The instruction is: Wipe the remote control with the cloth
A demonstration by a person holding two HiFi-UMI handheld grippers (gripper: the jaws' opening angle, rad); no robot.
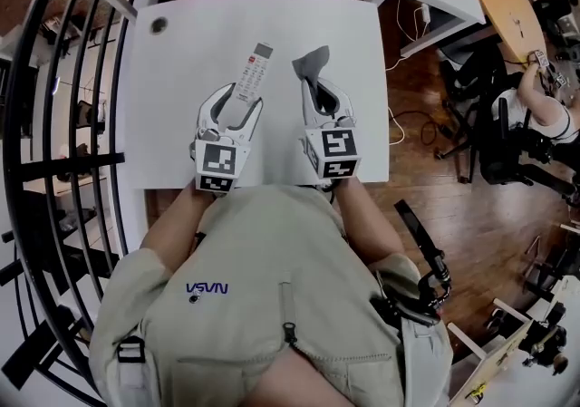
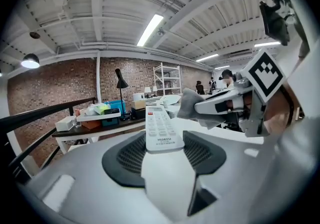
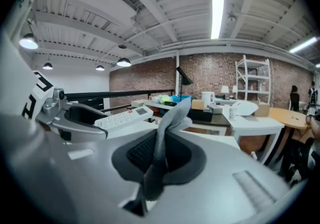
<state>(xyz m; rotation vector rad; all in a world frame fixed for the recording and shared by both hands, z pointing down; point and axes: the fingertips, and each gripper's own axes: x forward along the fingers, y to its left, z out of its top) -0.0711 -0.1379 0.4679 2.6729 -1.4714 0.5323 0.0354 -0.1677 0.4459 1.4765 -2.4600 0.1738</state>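
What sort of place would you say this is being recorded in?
Probably a loft-style workshop or lab office: a bare brick wall, a strip light on an exposed beamed ceiling, and a metal shelving rack behind white desks.

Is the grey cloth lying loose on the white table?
No, the grey cloth is pinched between the shut jaws of the right gripper, its free end sticking out past them.
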